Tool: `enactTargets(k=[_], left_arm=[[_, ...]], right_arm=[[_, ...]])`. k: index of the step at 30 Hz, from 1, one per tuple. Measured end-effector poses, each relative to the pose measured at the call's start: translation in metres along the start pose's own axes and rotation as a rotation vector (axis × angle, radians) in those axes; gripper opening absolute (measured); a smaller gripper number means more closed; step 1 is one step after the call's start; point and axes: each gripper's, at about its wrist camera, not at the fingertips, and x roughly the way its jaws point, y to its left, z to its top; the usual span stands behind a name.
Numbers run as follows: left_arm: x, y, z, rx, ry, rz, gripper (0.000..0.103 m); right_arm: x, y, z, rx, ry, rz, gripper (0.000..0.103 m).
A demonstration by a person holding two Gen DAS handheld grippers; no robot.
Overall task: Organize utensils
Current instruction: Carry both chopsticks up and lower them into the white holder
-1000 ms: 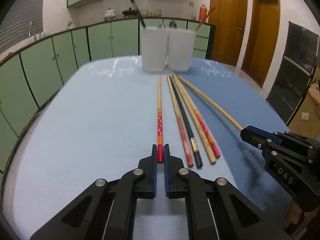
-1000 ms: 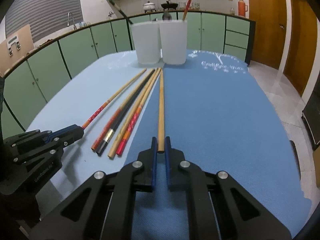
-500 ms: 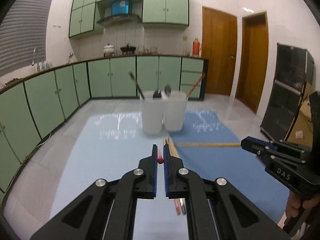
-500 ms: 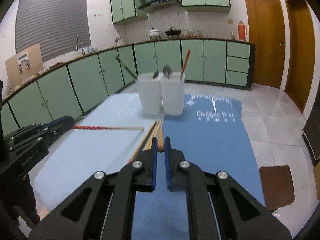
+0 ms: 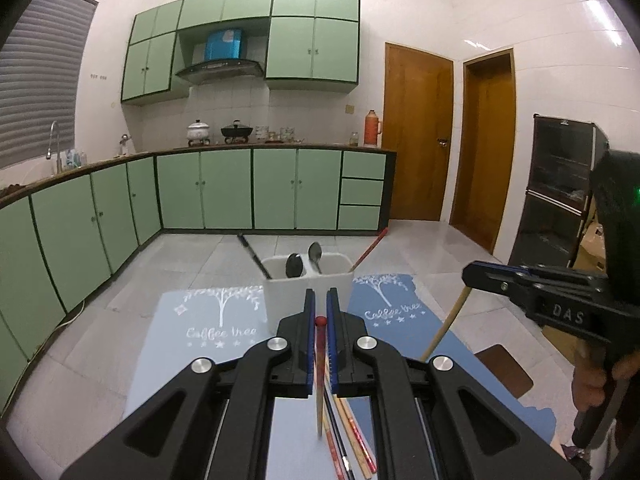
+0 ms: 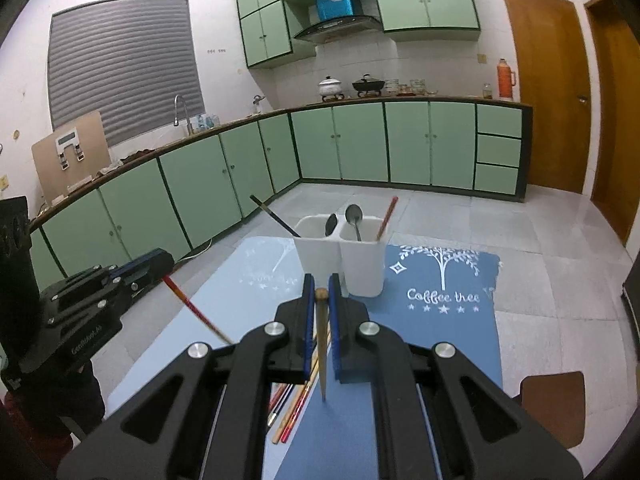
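Note:
In the left wrist view my left gripper [image 5: 320, 294] is shut on the red end of a red-patterned chopstick [image 5: 319, 380], which hangs down over the table. My right gripper [image 5: 478, 276] shows at the right there. In the right wrist view my right gripper [image 6: 321, 280] is shut on the end of a plain wooden chopstick [image 6: 322, 352], also hanging down. My left gripper [image 6: 152, 262] shows at the left with the red-patterned chopstick [image 6: 196, 312]. Ahead stands a white two-compartment holder [image 5: 308, 284] [image 6: 360, 268] with two spoons and two chopsticks. Several chopsticks [image 5: 352, 440] [image 6: 292, 408] lie below.
Two blue mats [image 6: 440, 320] printed "Coffee tree" cover the table. A brown stool [image 6: 552, 400] stands by its right edge. Green cabinets [image 5: 224, 188] run along the far wall and the left side, with wooden doors [image 5: 416, 136] at the right. A hand [image 5: 592, 380] holds the right gripper.
Both grippers have risen from the table, each lifting its chopstick. The chopsticks lay flat pointing at the holder before; they now hang downward from the jaws, and the holder appears lower and farther.

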Motion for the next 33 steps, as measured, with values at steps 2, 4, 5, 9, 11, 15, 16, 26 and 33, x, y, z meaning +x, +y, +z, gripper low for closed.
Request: enactTargets(k=[2, 4, 5, 9, 11, 15, 16, 26, 33], left_arm=[[0.001, 0.001, 0.006, -0.001, -0.006, -0.012, 0.005], [0.000, 0.001, 0.011, 0.003, -0.015, -0.017, 0.005], [0.000, 0.000, 0.014, 0.006, -0.023, -0.018, 0.005], [0.000, 0.001, 0.033, 0.011, -0.060, -0.028, 0.005], [0.005, 0.003, 0.046, 0.020, -0.089, -0.025, 0.005], [0.015, 0.004, 0.076, 0.041, -0.153, -0.016, 0.005], [0.018, 0.004, 0.084, 0.044, -0.166, -0.014, 0.005], [0.087, 0.019, 0.156, 0.052, -0.276, 0.043, 0.005], [0.160, 0.035, 0.153, 0.029, -0.229, 0.089, 0.005]], right_arm=[[0.000, -0.003, 0.009, 0.005, 0.007, 0.020, 0.006], [-0.002, -0.005, 0.017, 0.005, 0.004, 0.031, 0.006], [-0.002, -0.006, 0.023, 0.004, 0.000, 0.035, 0.006], [-0.004, -0.010, 0.050, -0.001, -0.031, 0.054, 0.006], [-0.004, -0.010, 0.066, -0.017, -0.055, 0.048, 0.006], [0.003, -0.016, 0.101, -0.036, -0.098, 0.031, 0.006], [0.006, -0.017, 0.107, -0.037, -0.106, 0.026, 0.006], [0.052, -0.041, 0.170, -0.042, -0.155, -0.058, 0.006], [0.106, -0.060, 0.175, -0.040, -0.120, -0.100, 0.006]])
